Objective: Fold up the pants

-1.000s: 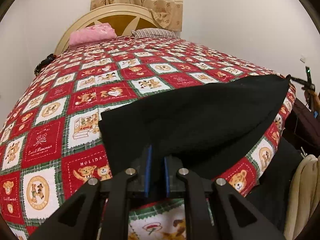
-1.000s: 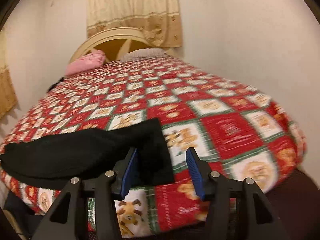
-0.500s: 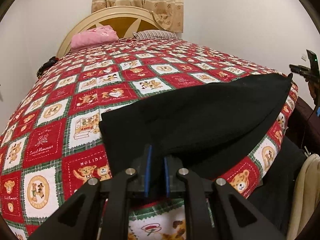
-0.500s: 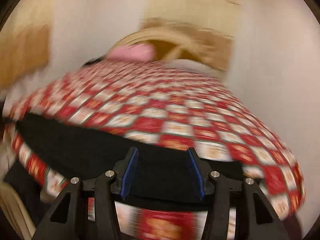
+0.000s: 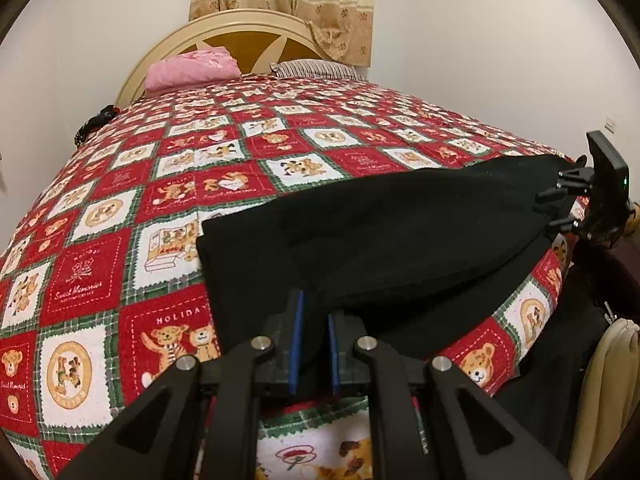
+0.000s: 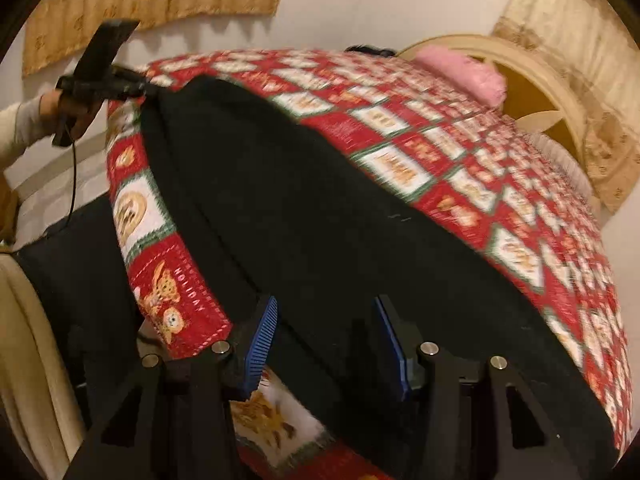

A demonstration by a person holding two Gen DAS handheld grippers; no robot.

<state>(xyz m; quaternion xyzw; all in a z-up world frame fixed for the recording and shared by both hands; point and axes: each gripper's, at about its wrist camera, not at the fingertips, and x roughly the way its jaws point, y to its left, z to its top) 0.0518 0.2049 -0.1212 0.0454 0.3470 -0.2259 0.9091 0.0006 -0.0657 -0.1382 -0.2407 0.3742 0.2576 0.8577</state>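
Observation:
Black pants point(image 5: 392, 236) lie folded lengthwise along the near edge of a bed with a red, white and green teddy-bear quilt point(image 5: 168, 200). My left gripper point(image 5: 314, 320) is shut on the pants' near edge at one end. In the right wrist view the pants point(image 6: 320, 220) stretch away along the bed edge. My right gripper point(image 6: 326, 332) is open, its blue pads on either side of the pants' other end, not closed on it. The left gripper also shows far off in the right wrist view point(image 6: 148, 88), and the right one at the far right of the left wrist view point(image 5: 560, 200).
A pink pillow point(image 5: 188, 68) and a striped pillow point(image 5: 316, 69) lie at the cream headboard point(image 5: 240, 28). Dark clothing point(image 5: 560, 360) and a cream cloth point(image 5: 608, 392) hang off the bed's near side. White walls and beige curtains stand behind.
My right gripper has swung from the pants' corner round to face along the bed edge and now straddles the pants' end. My left gripper has stayed shut on the pants.

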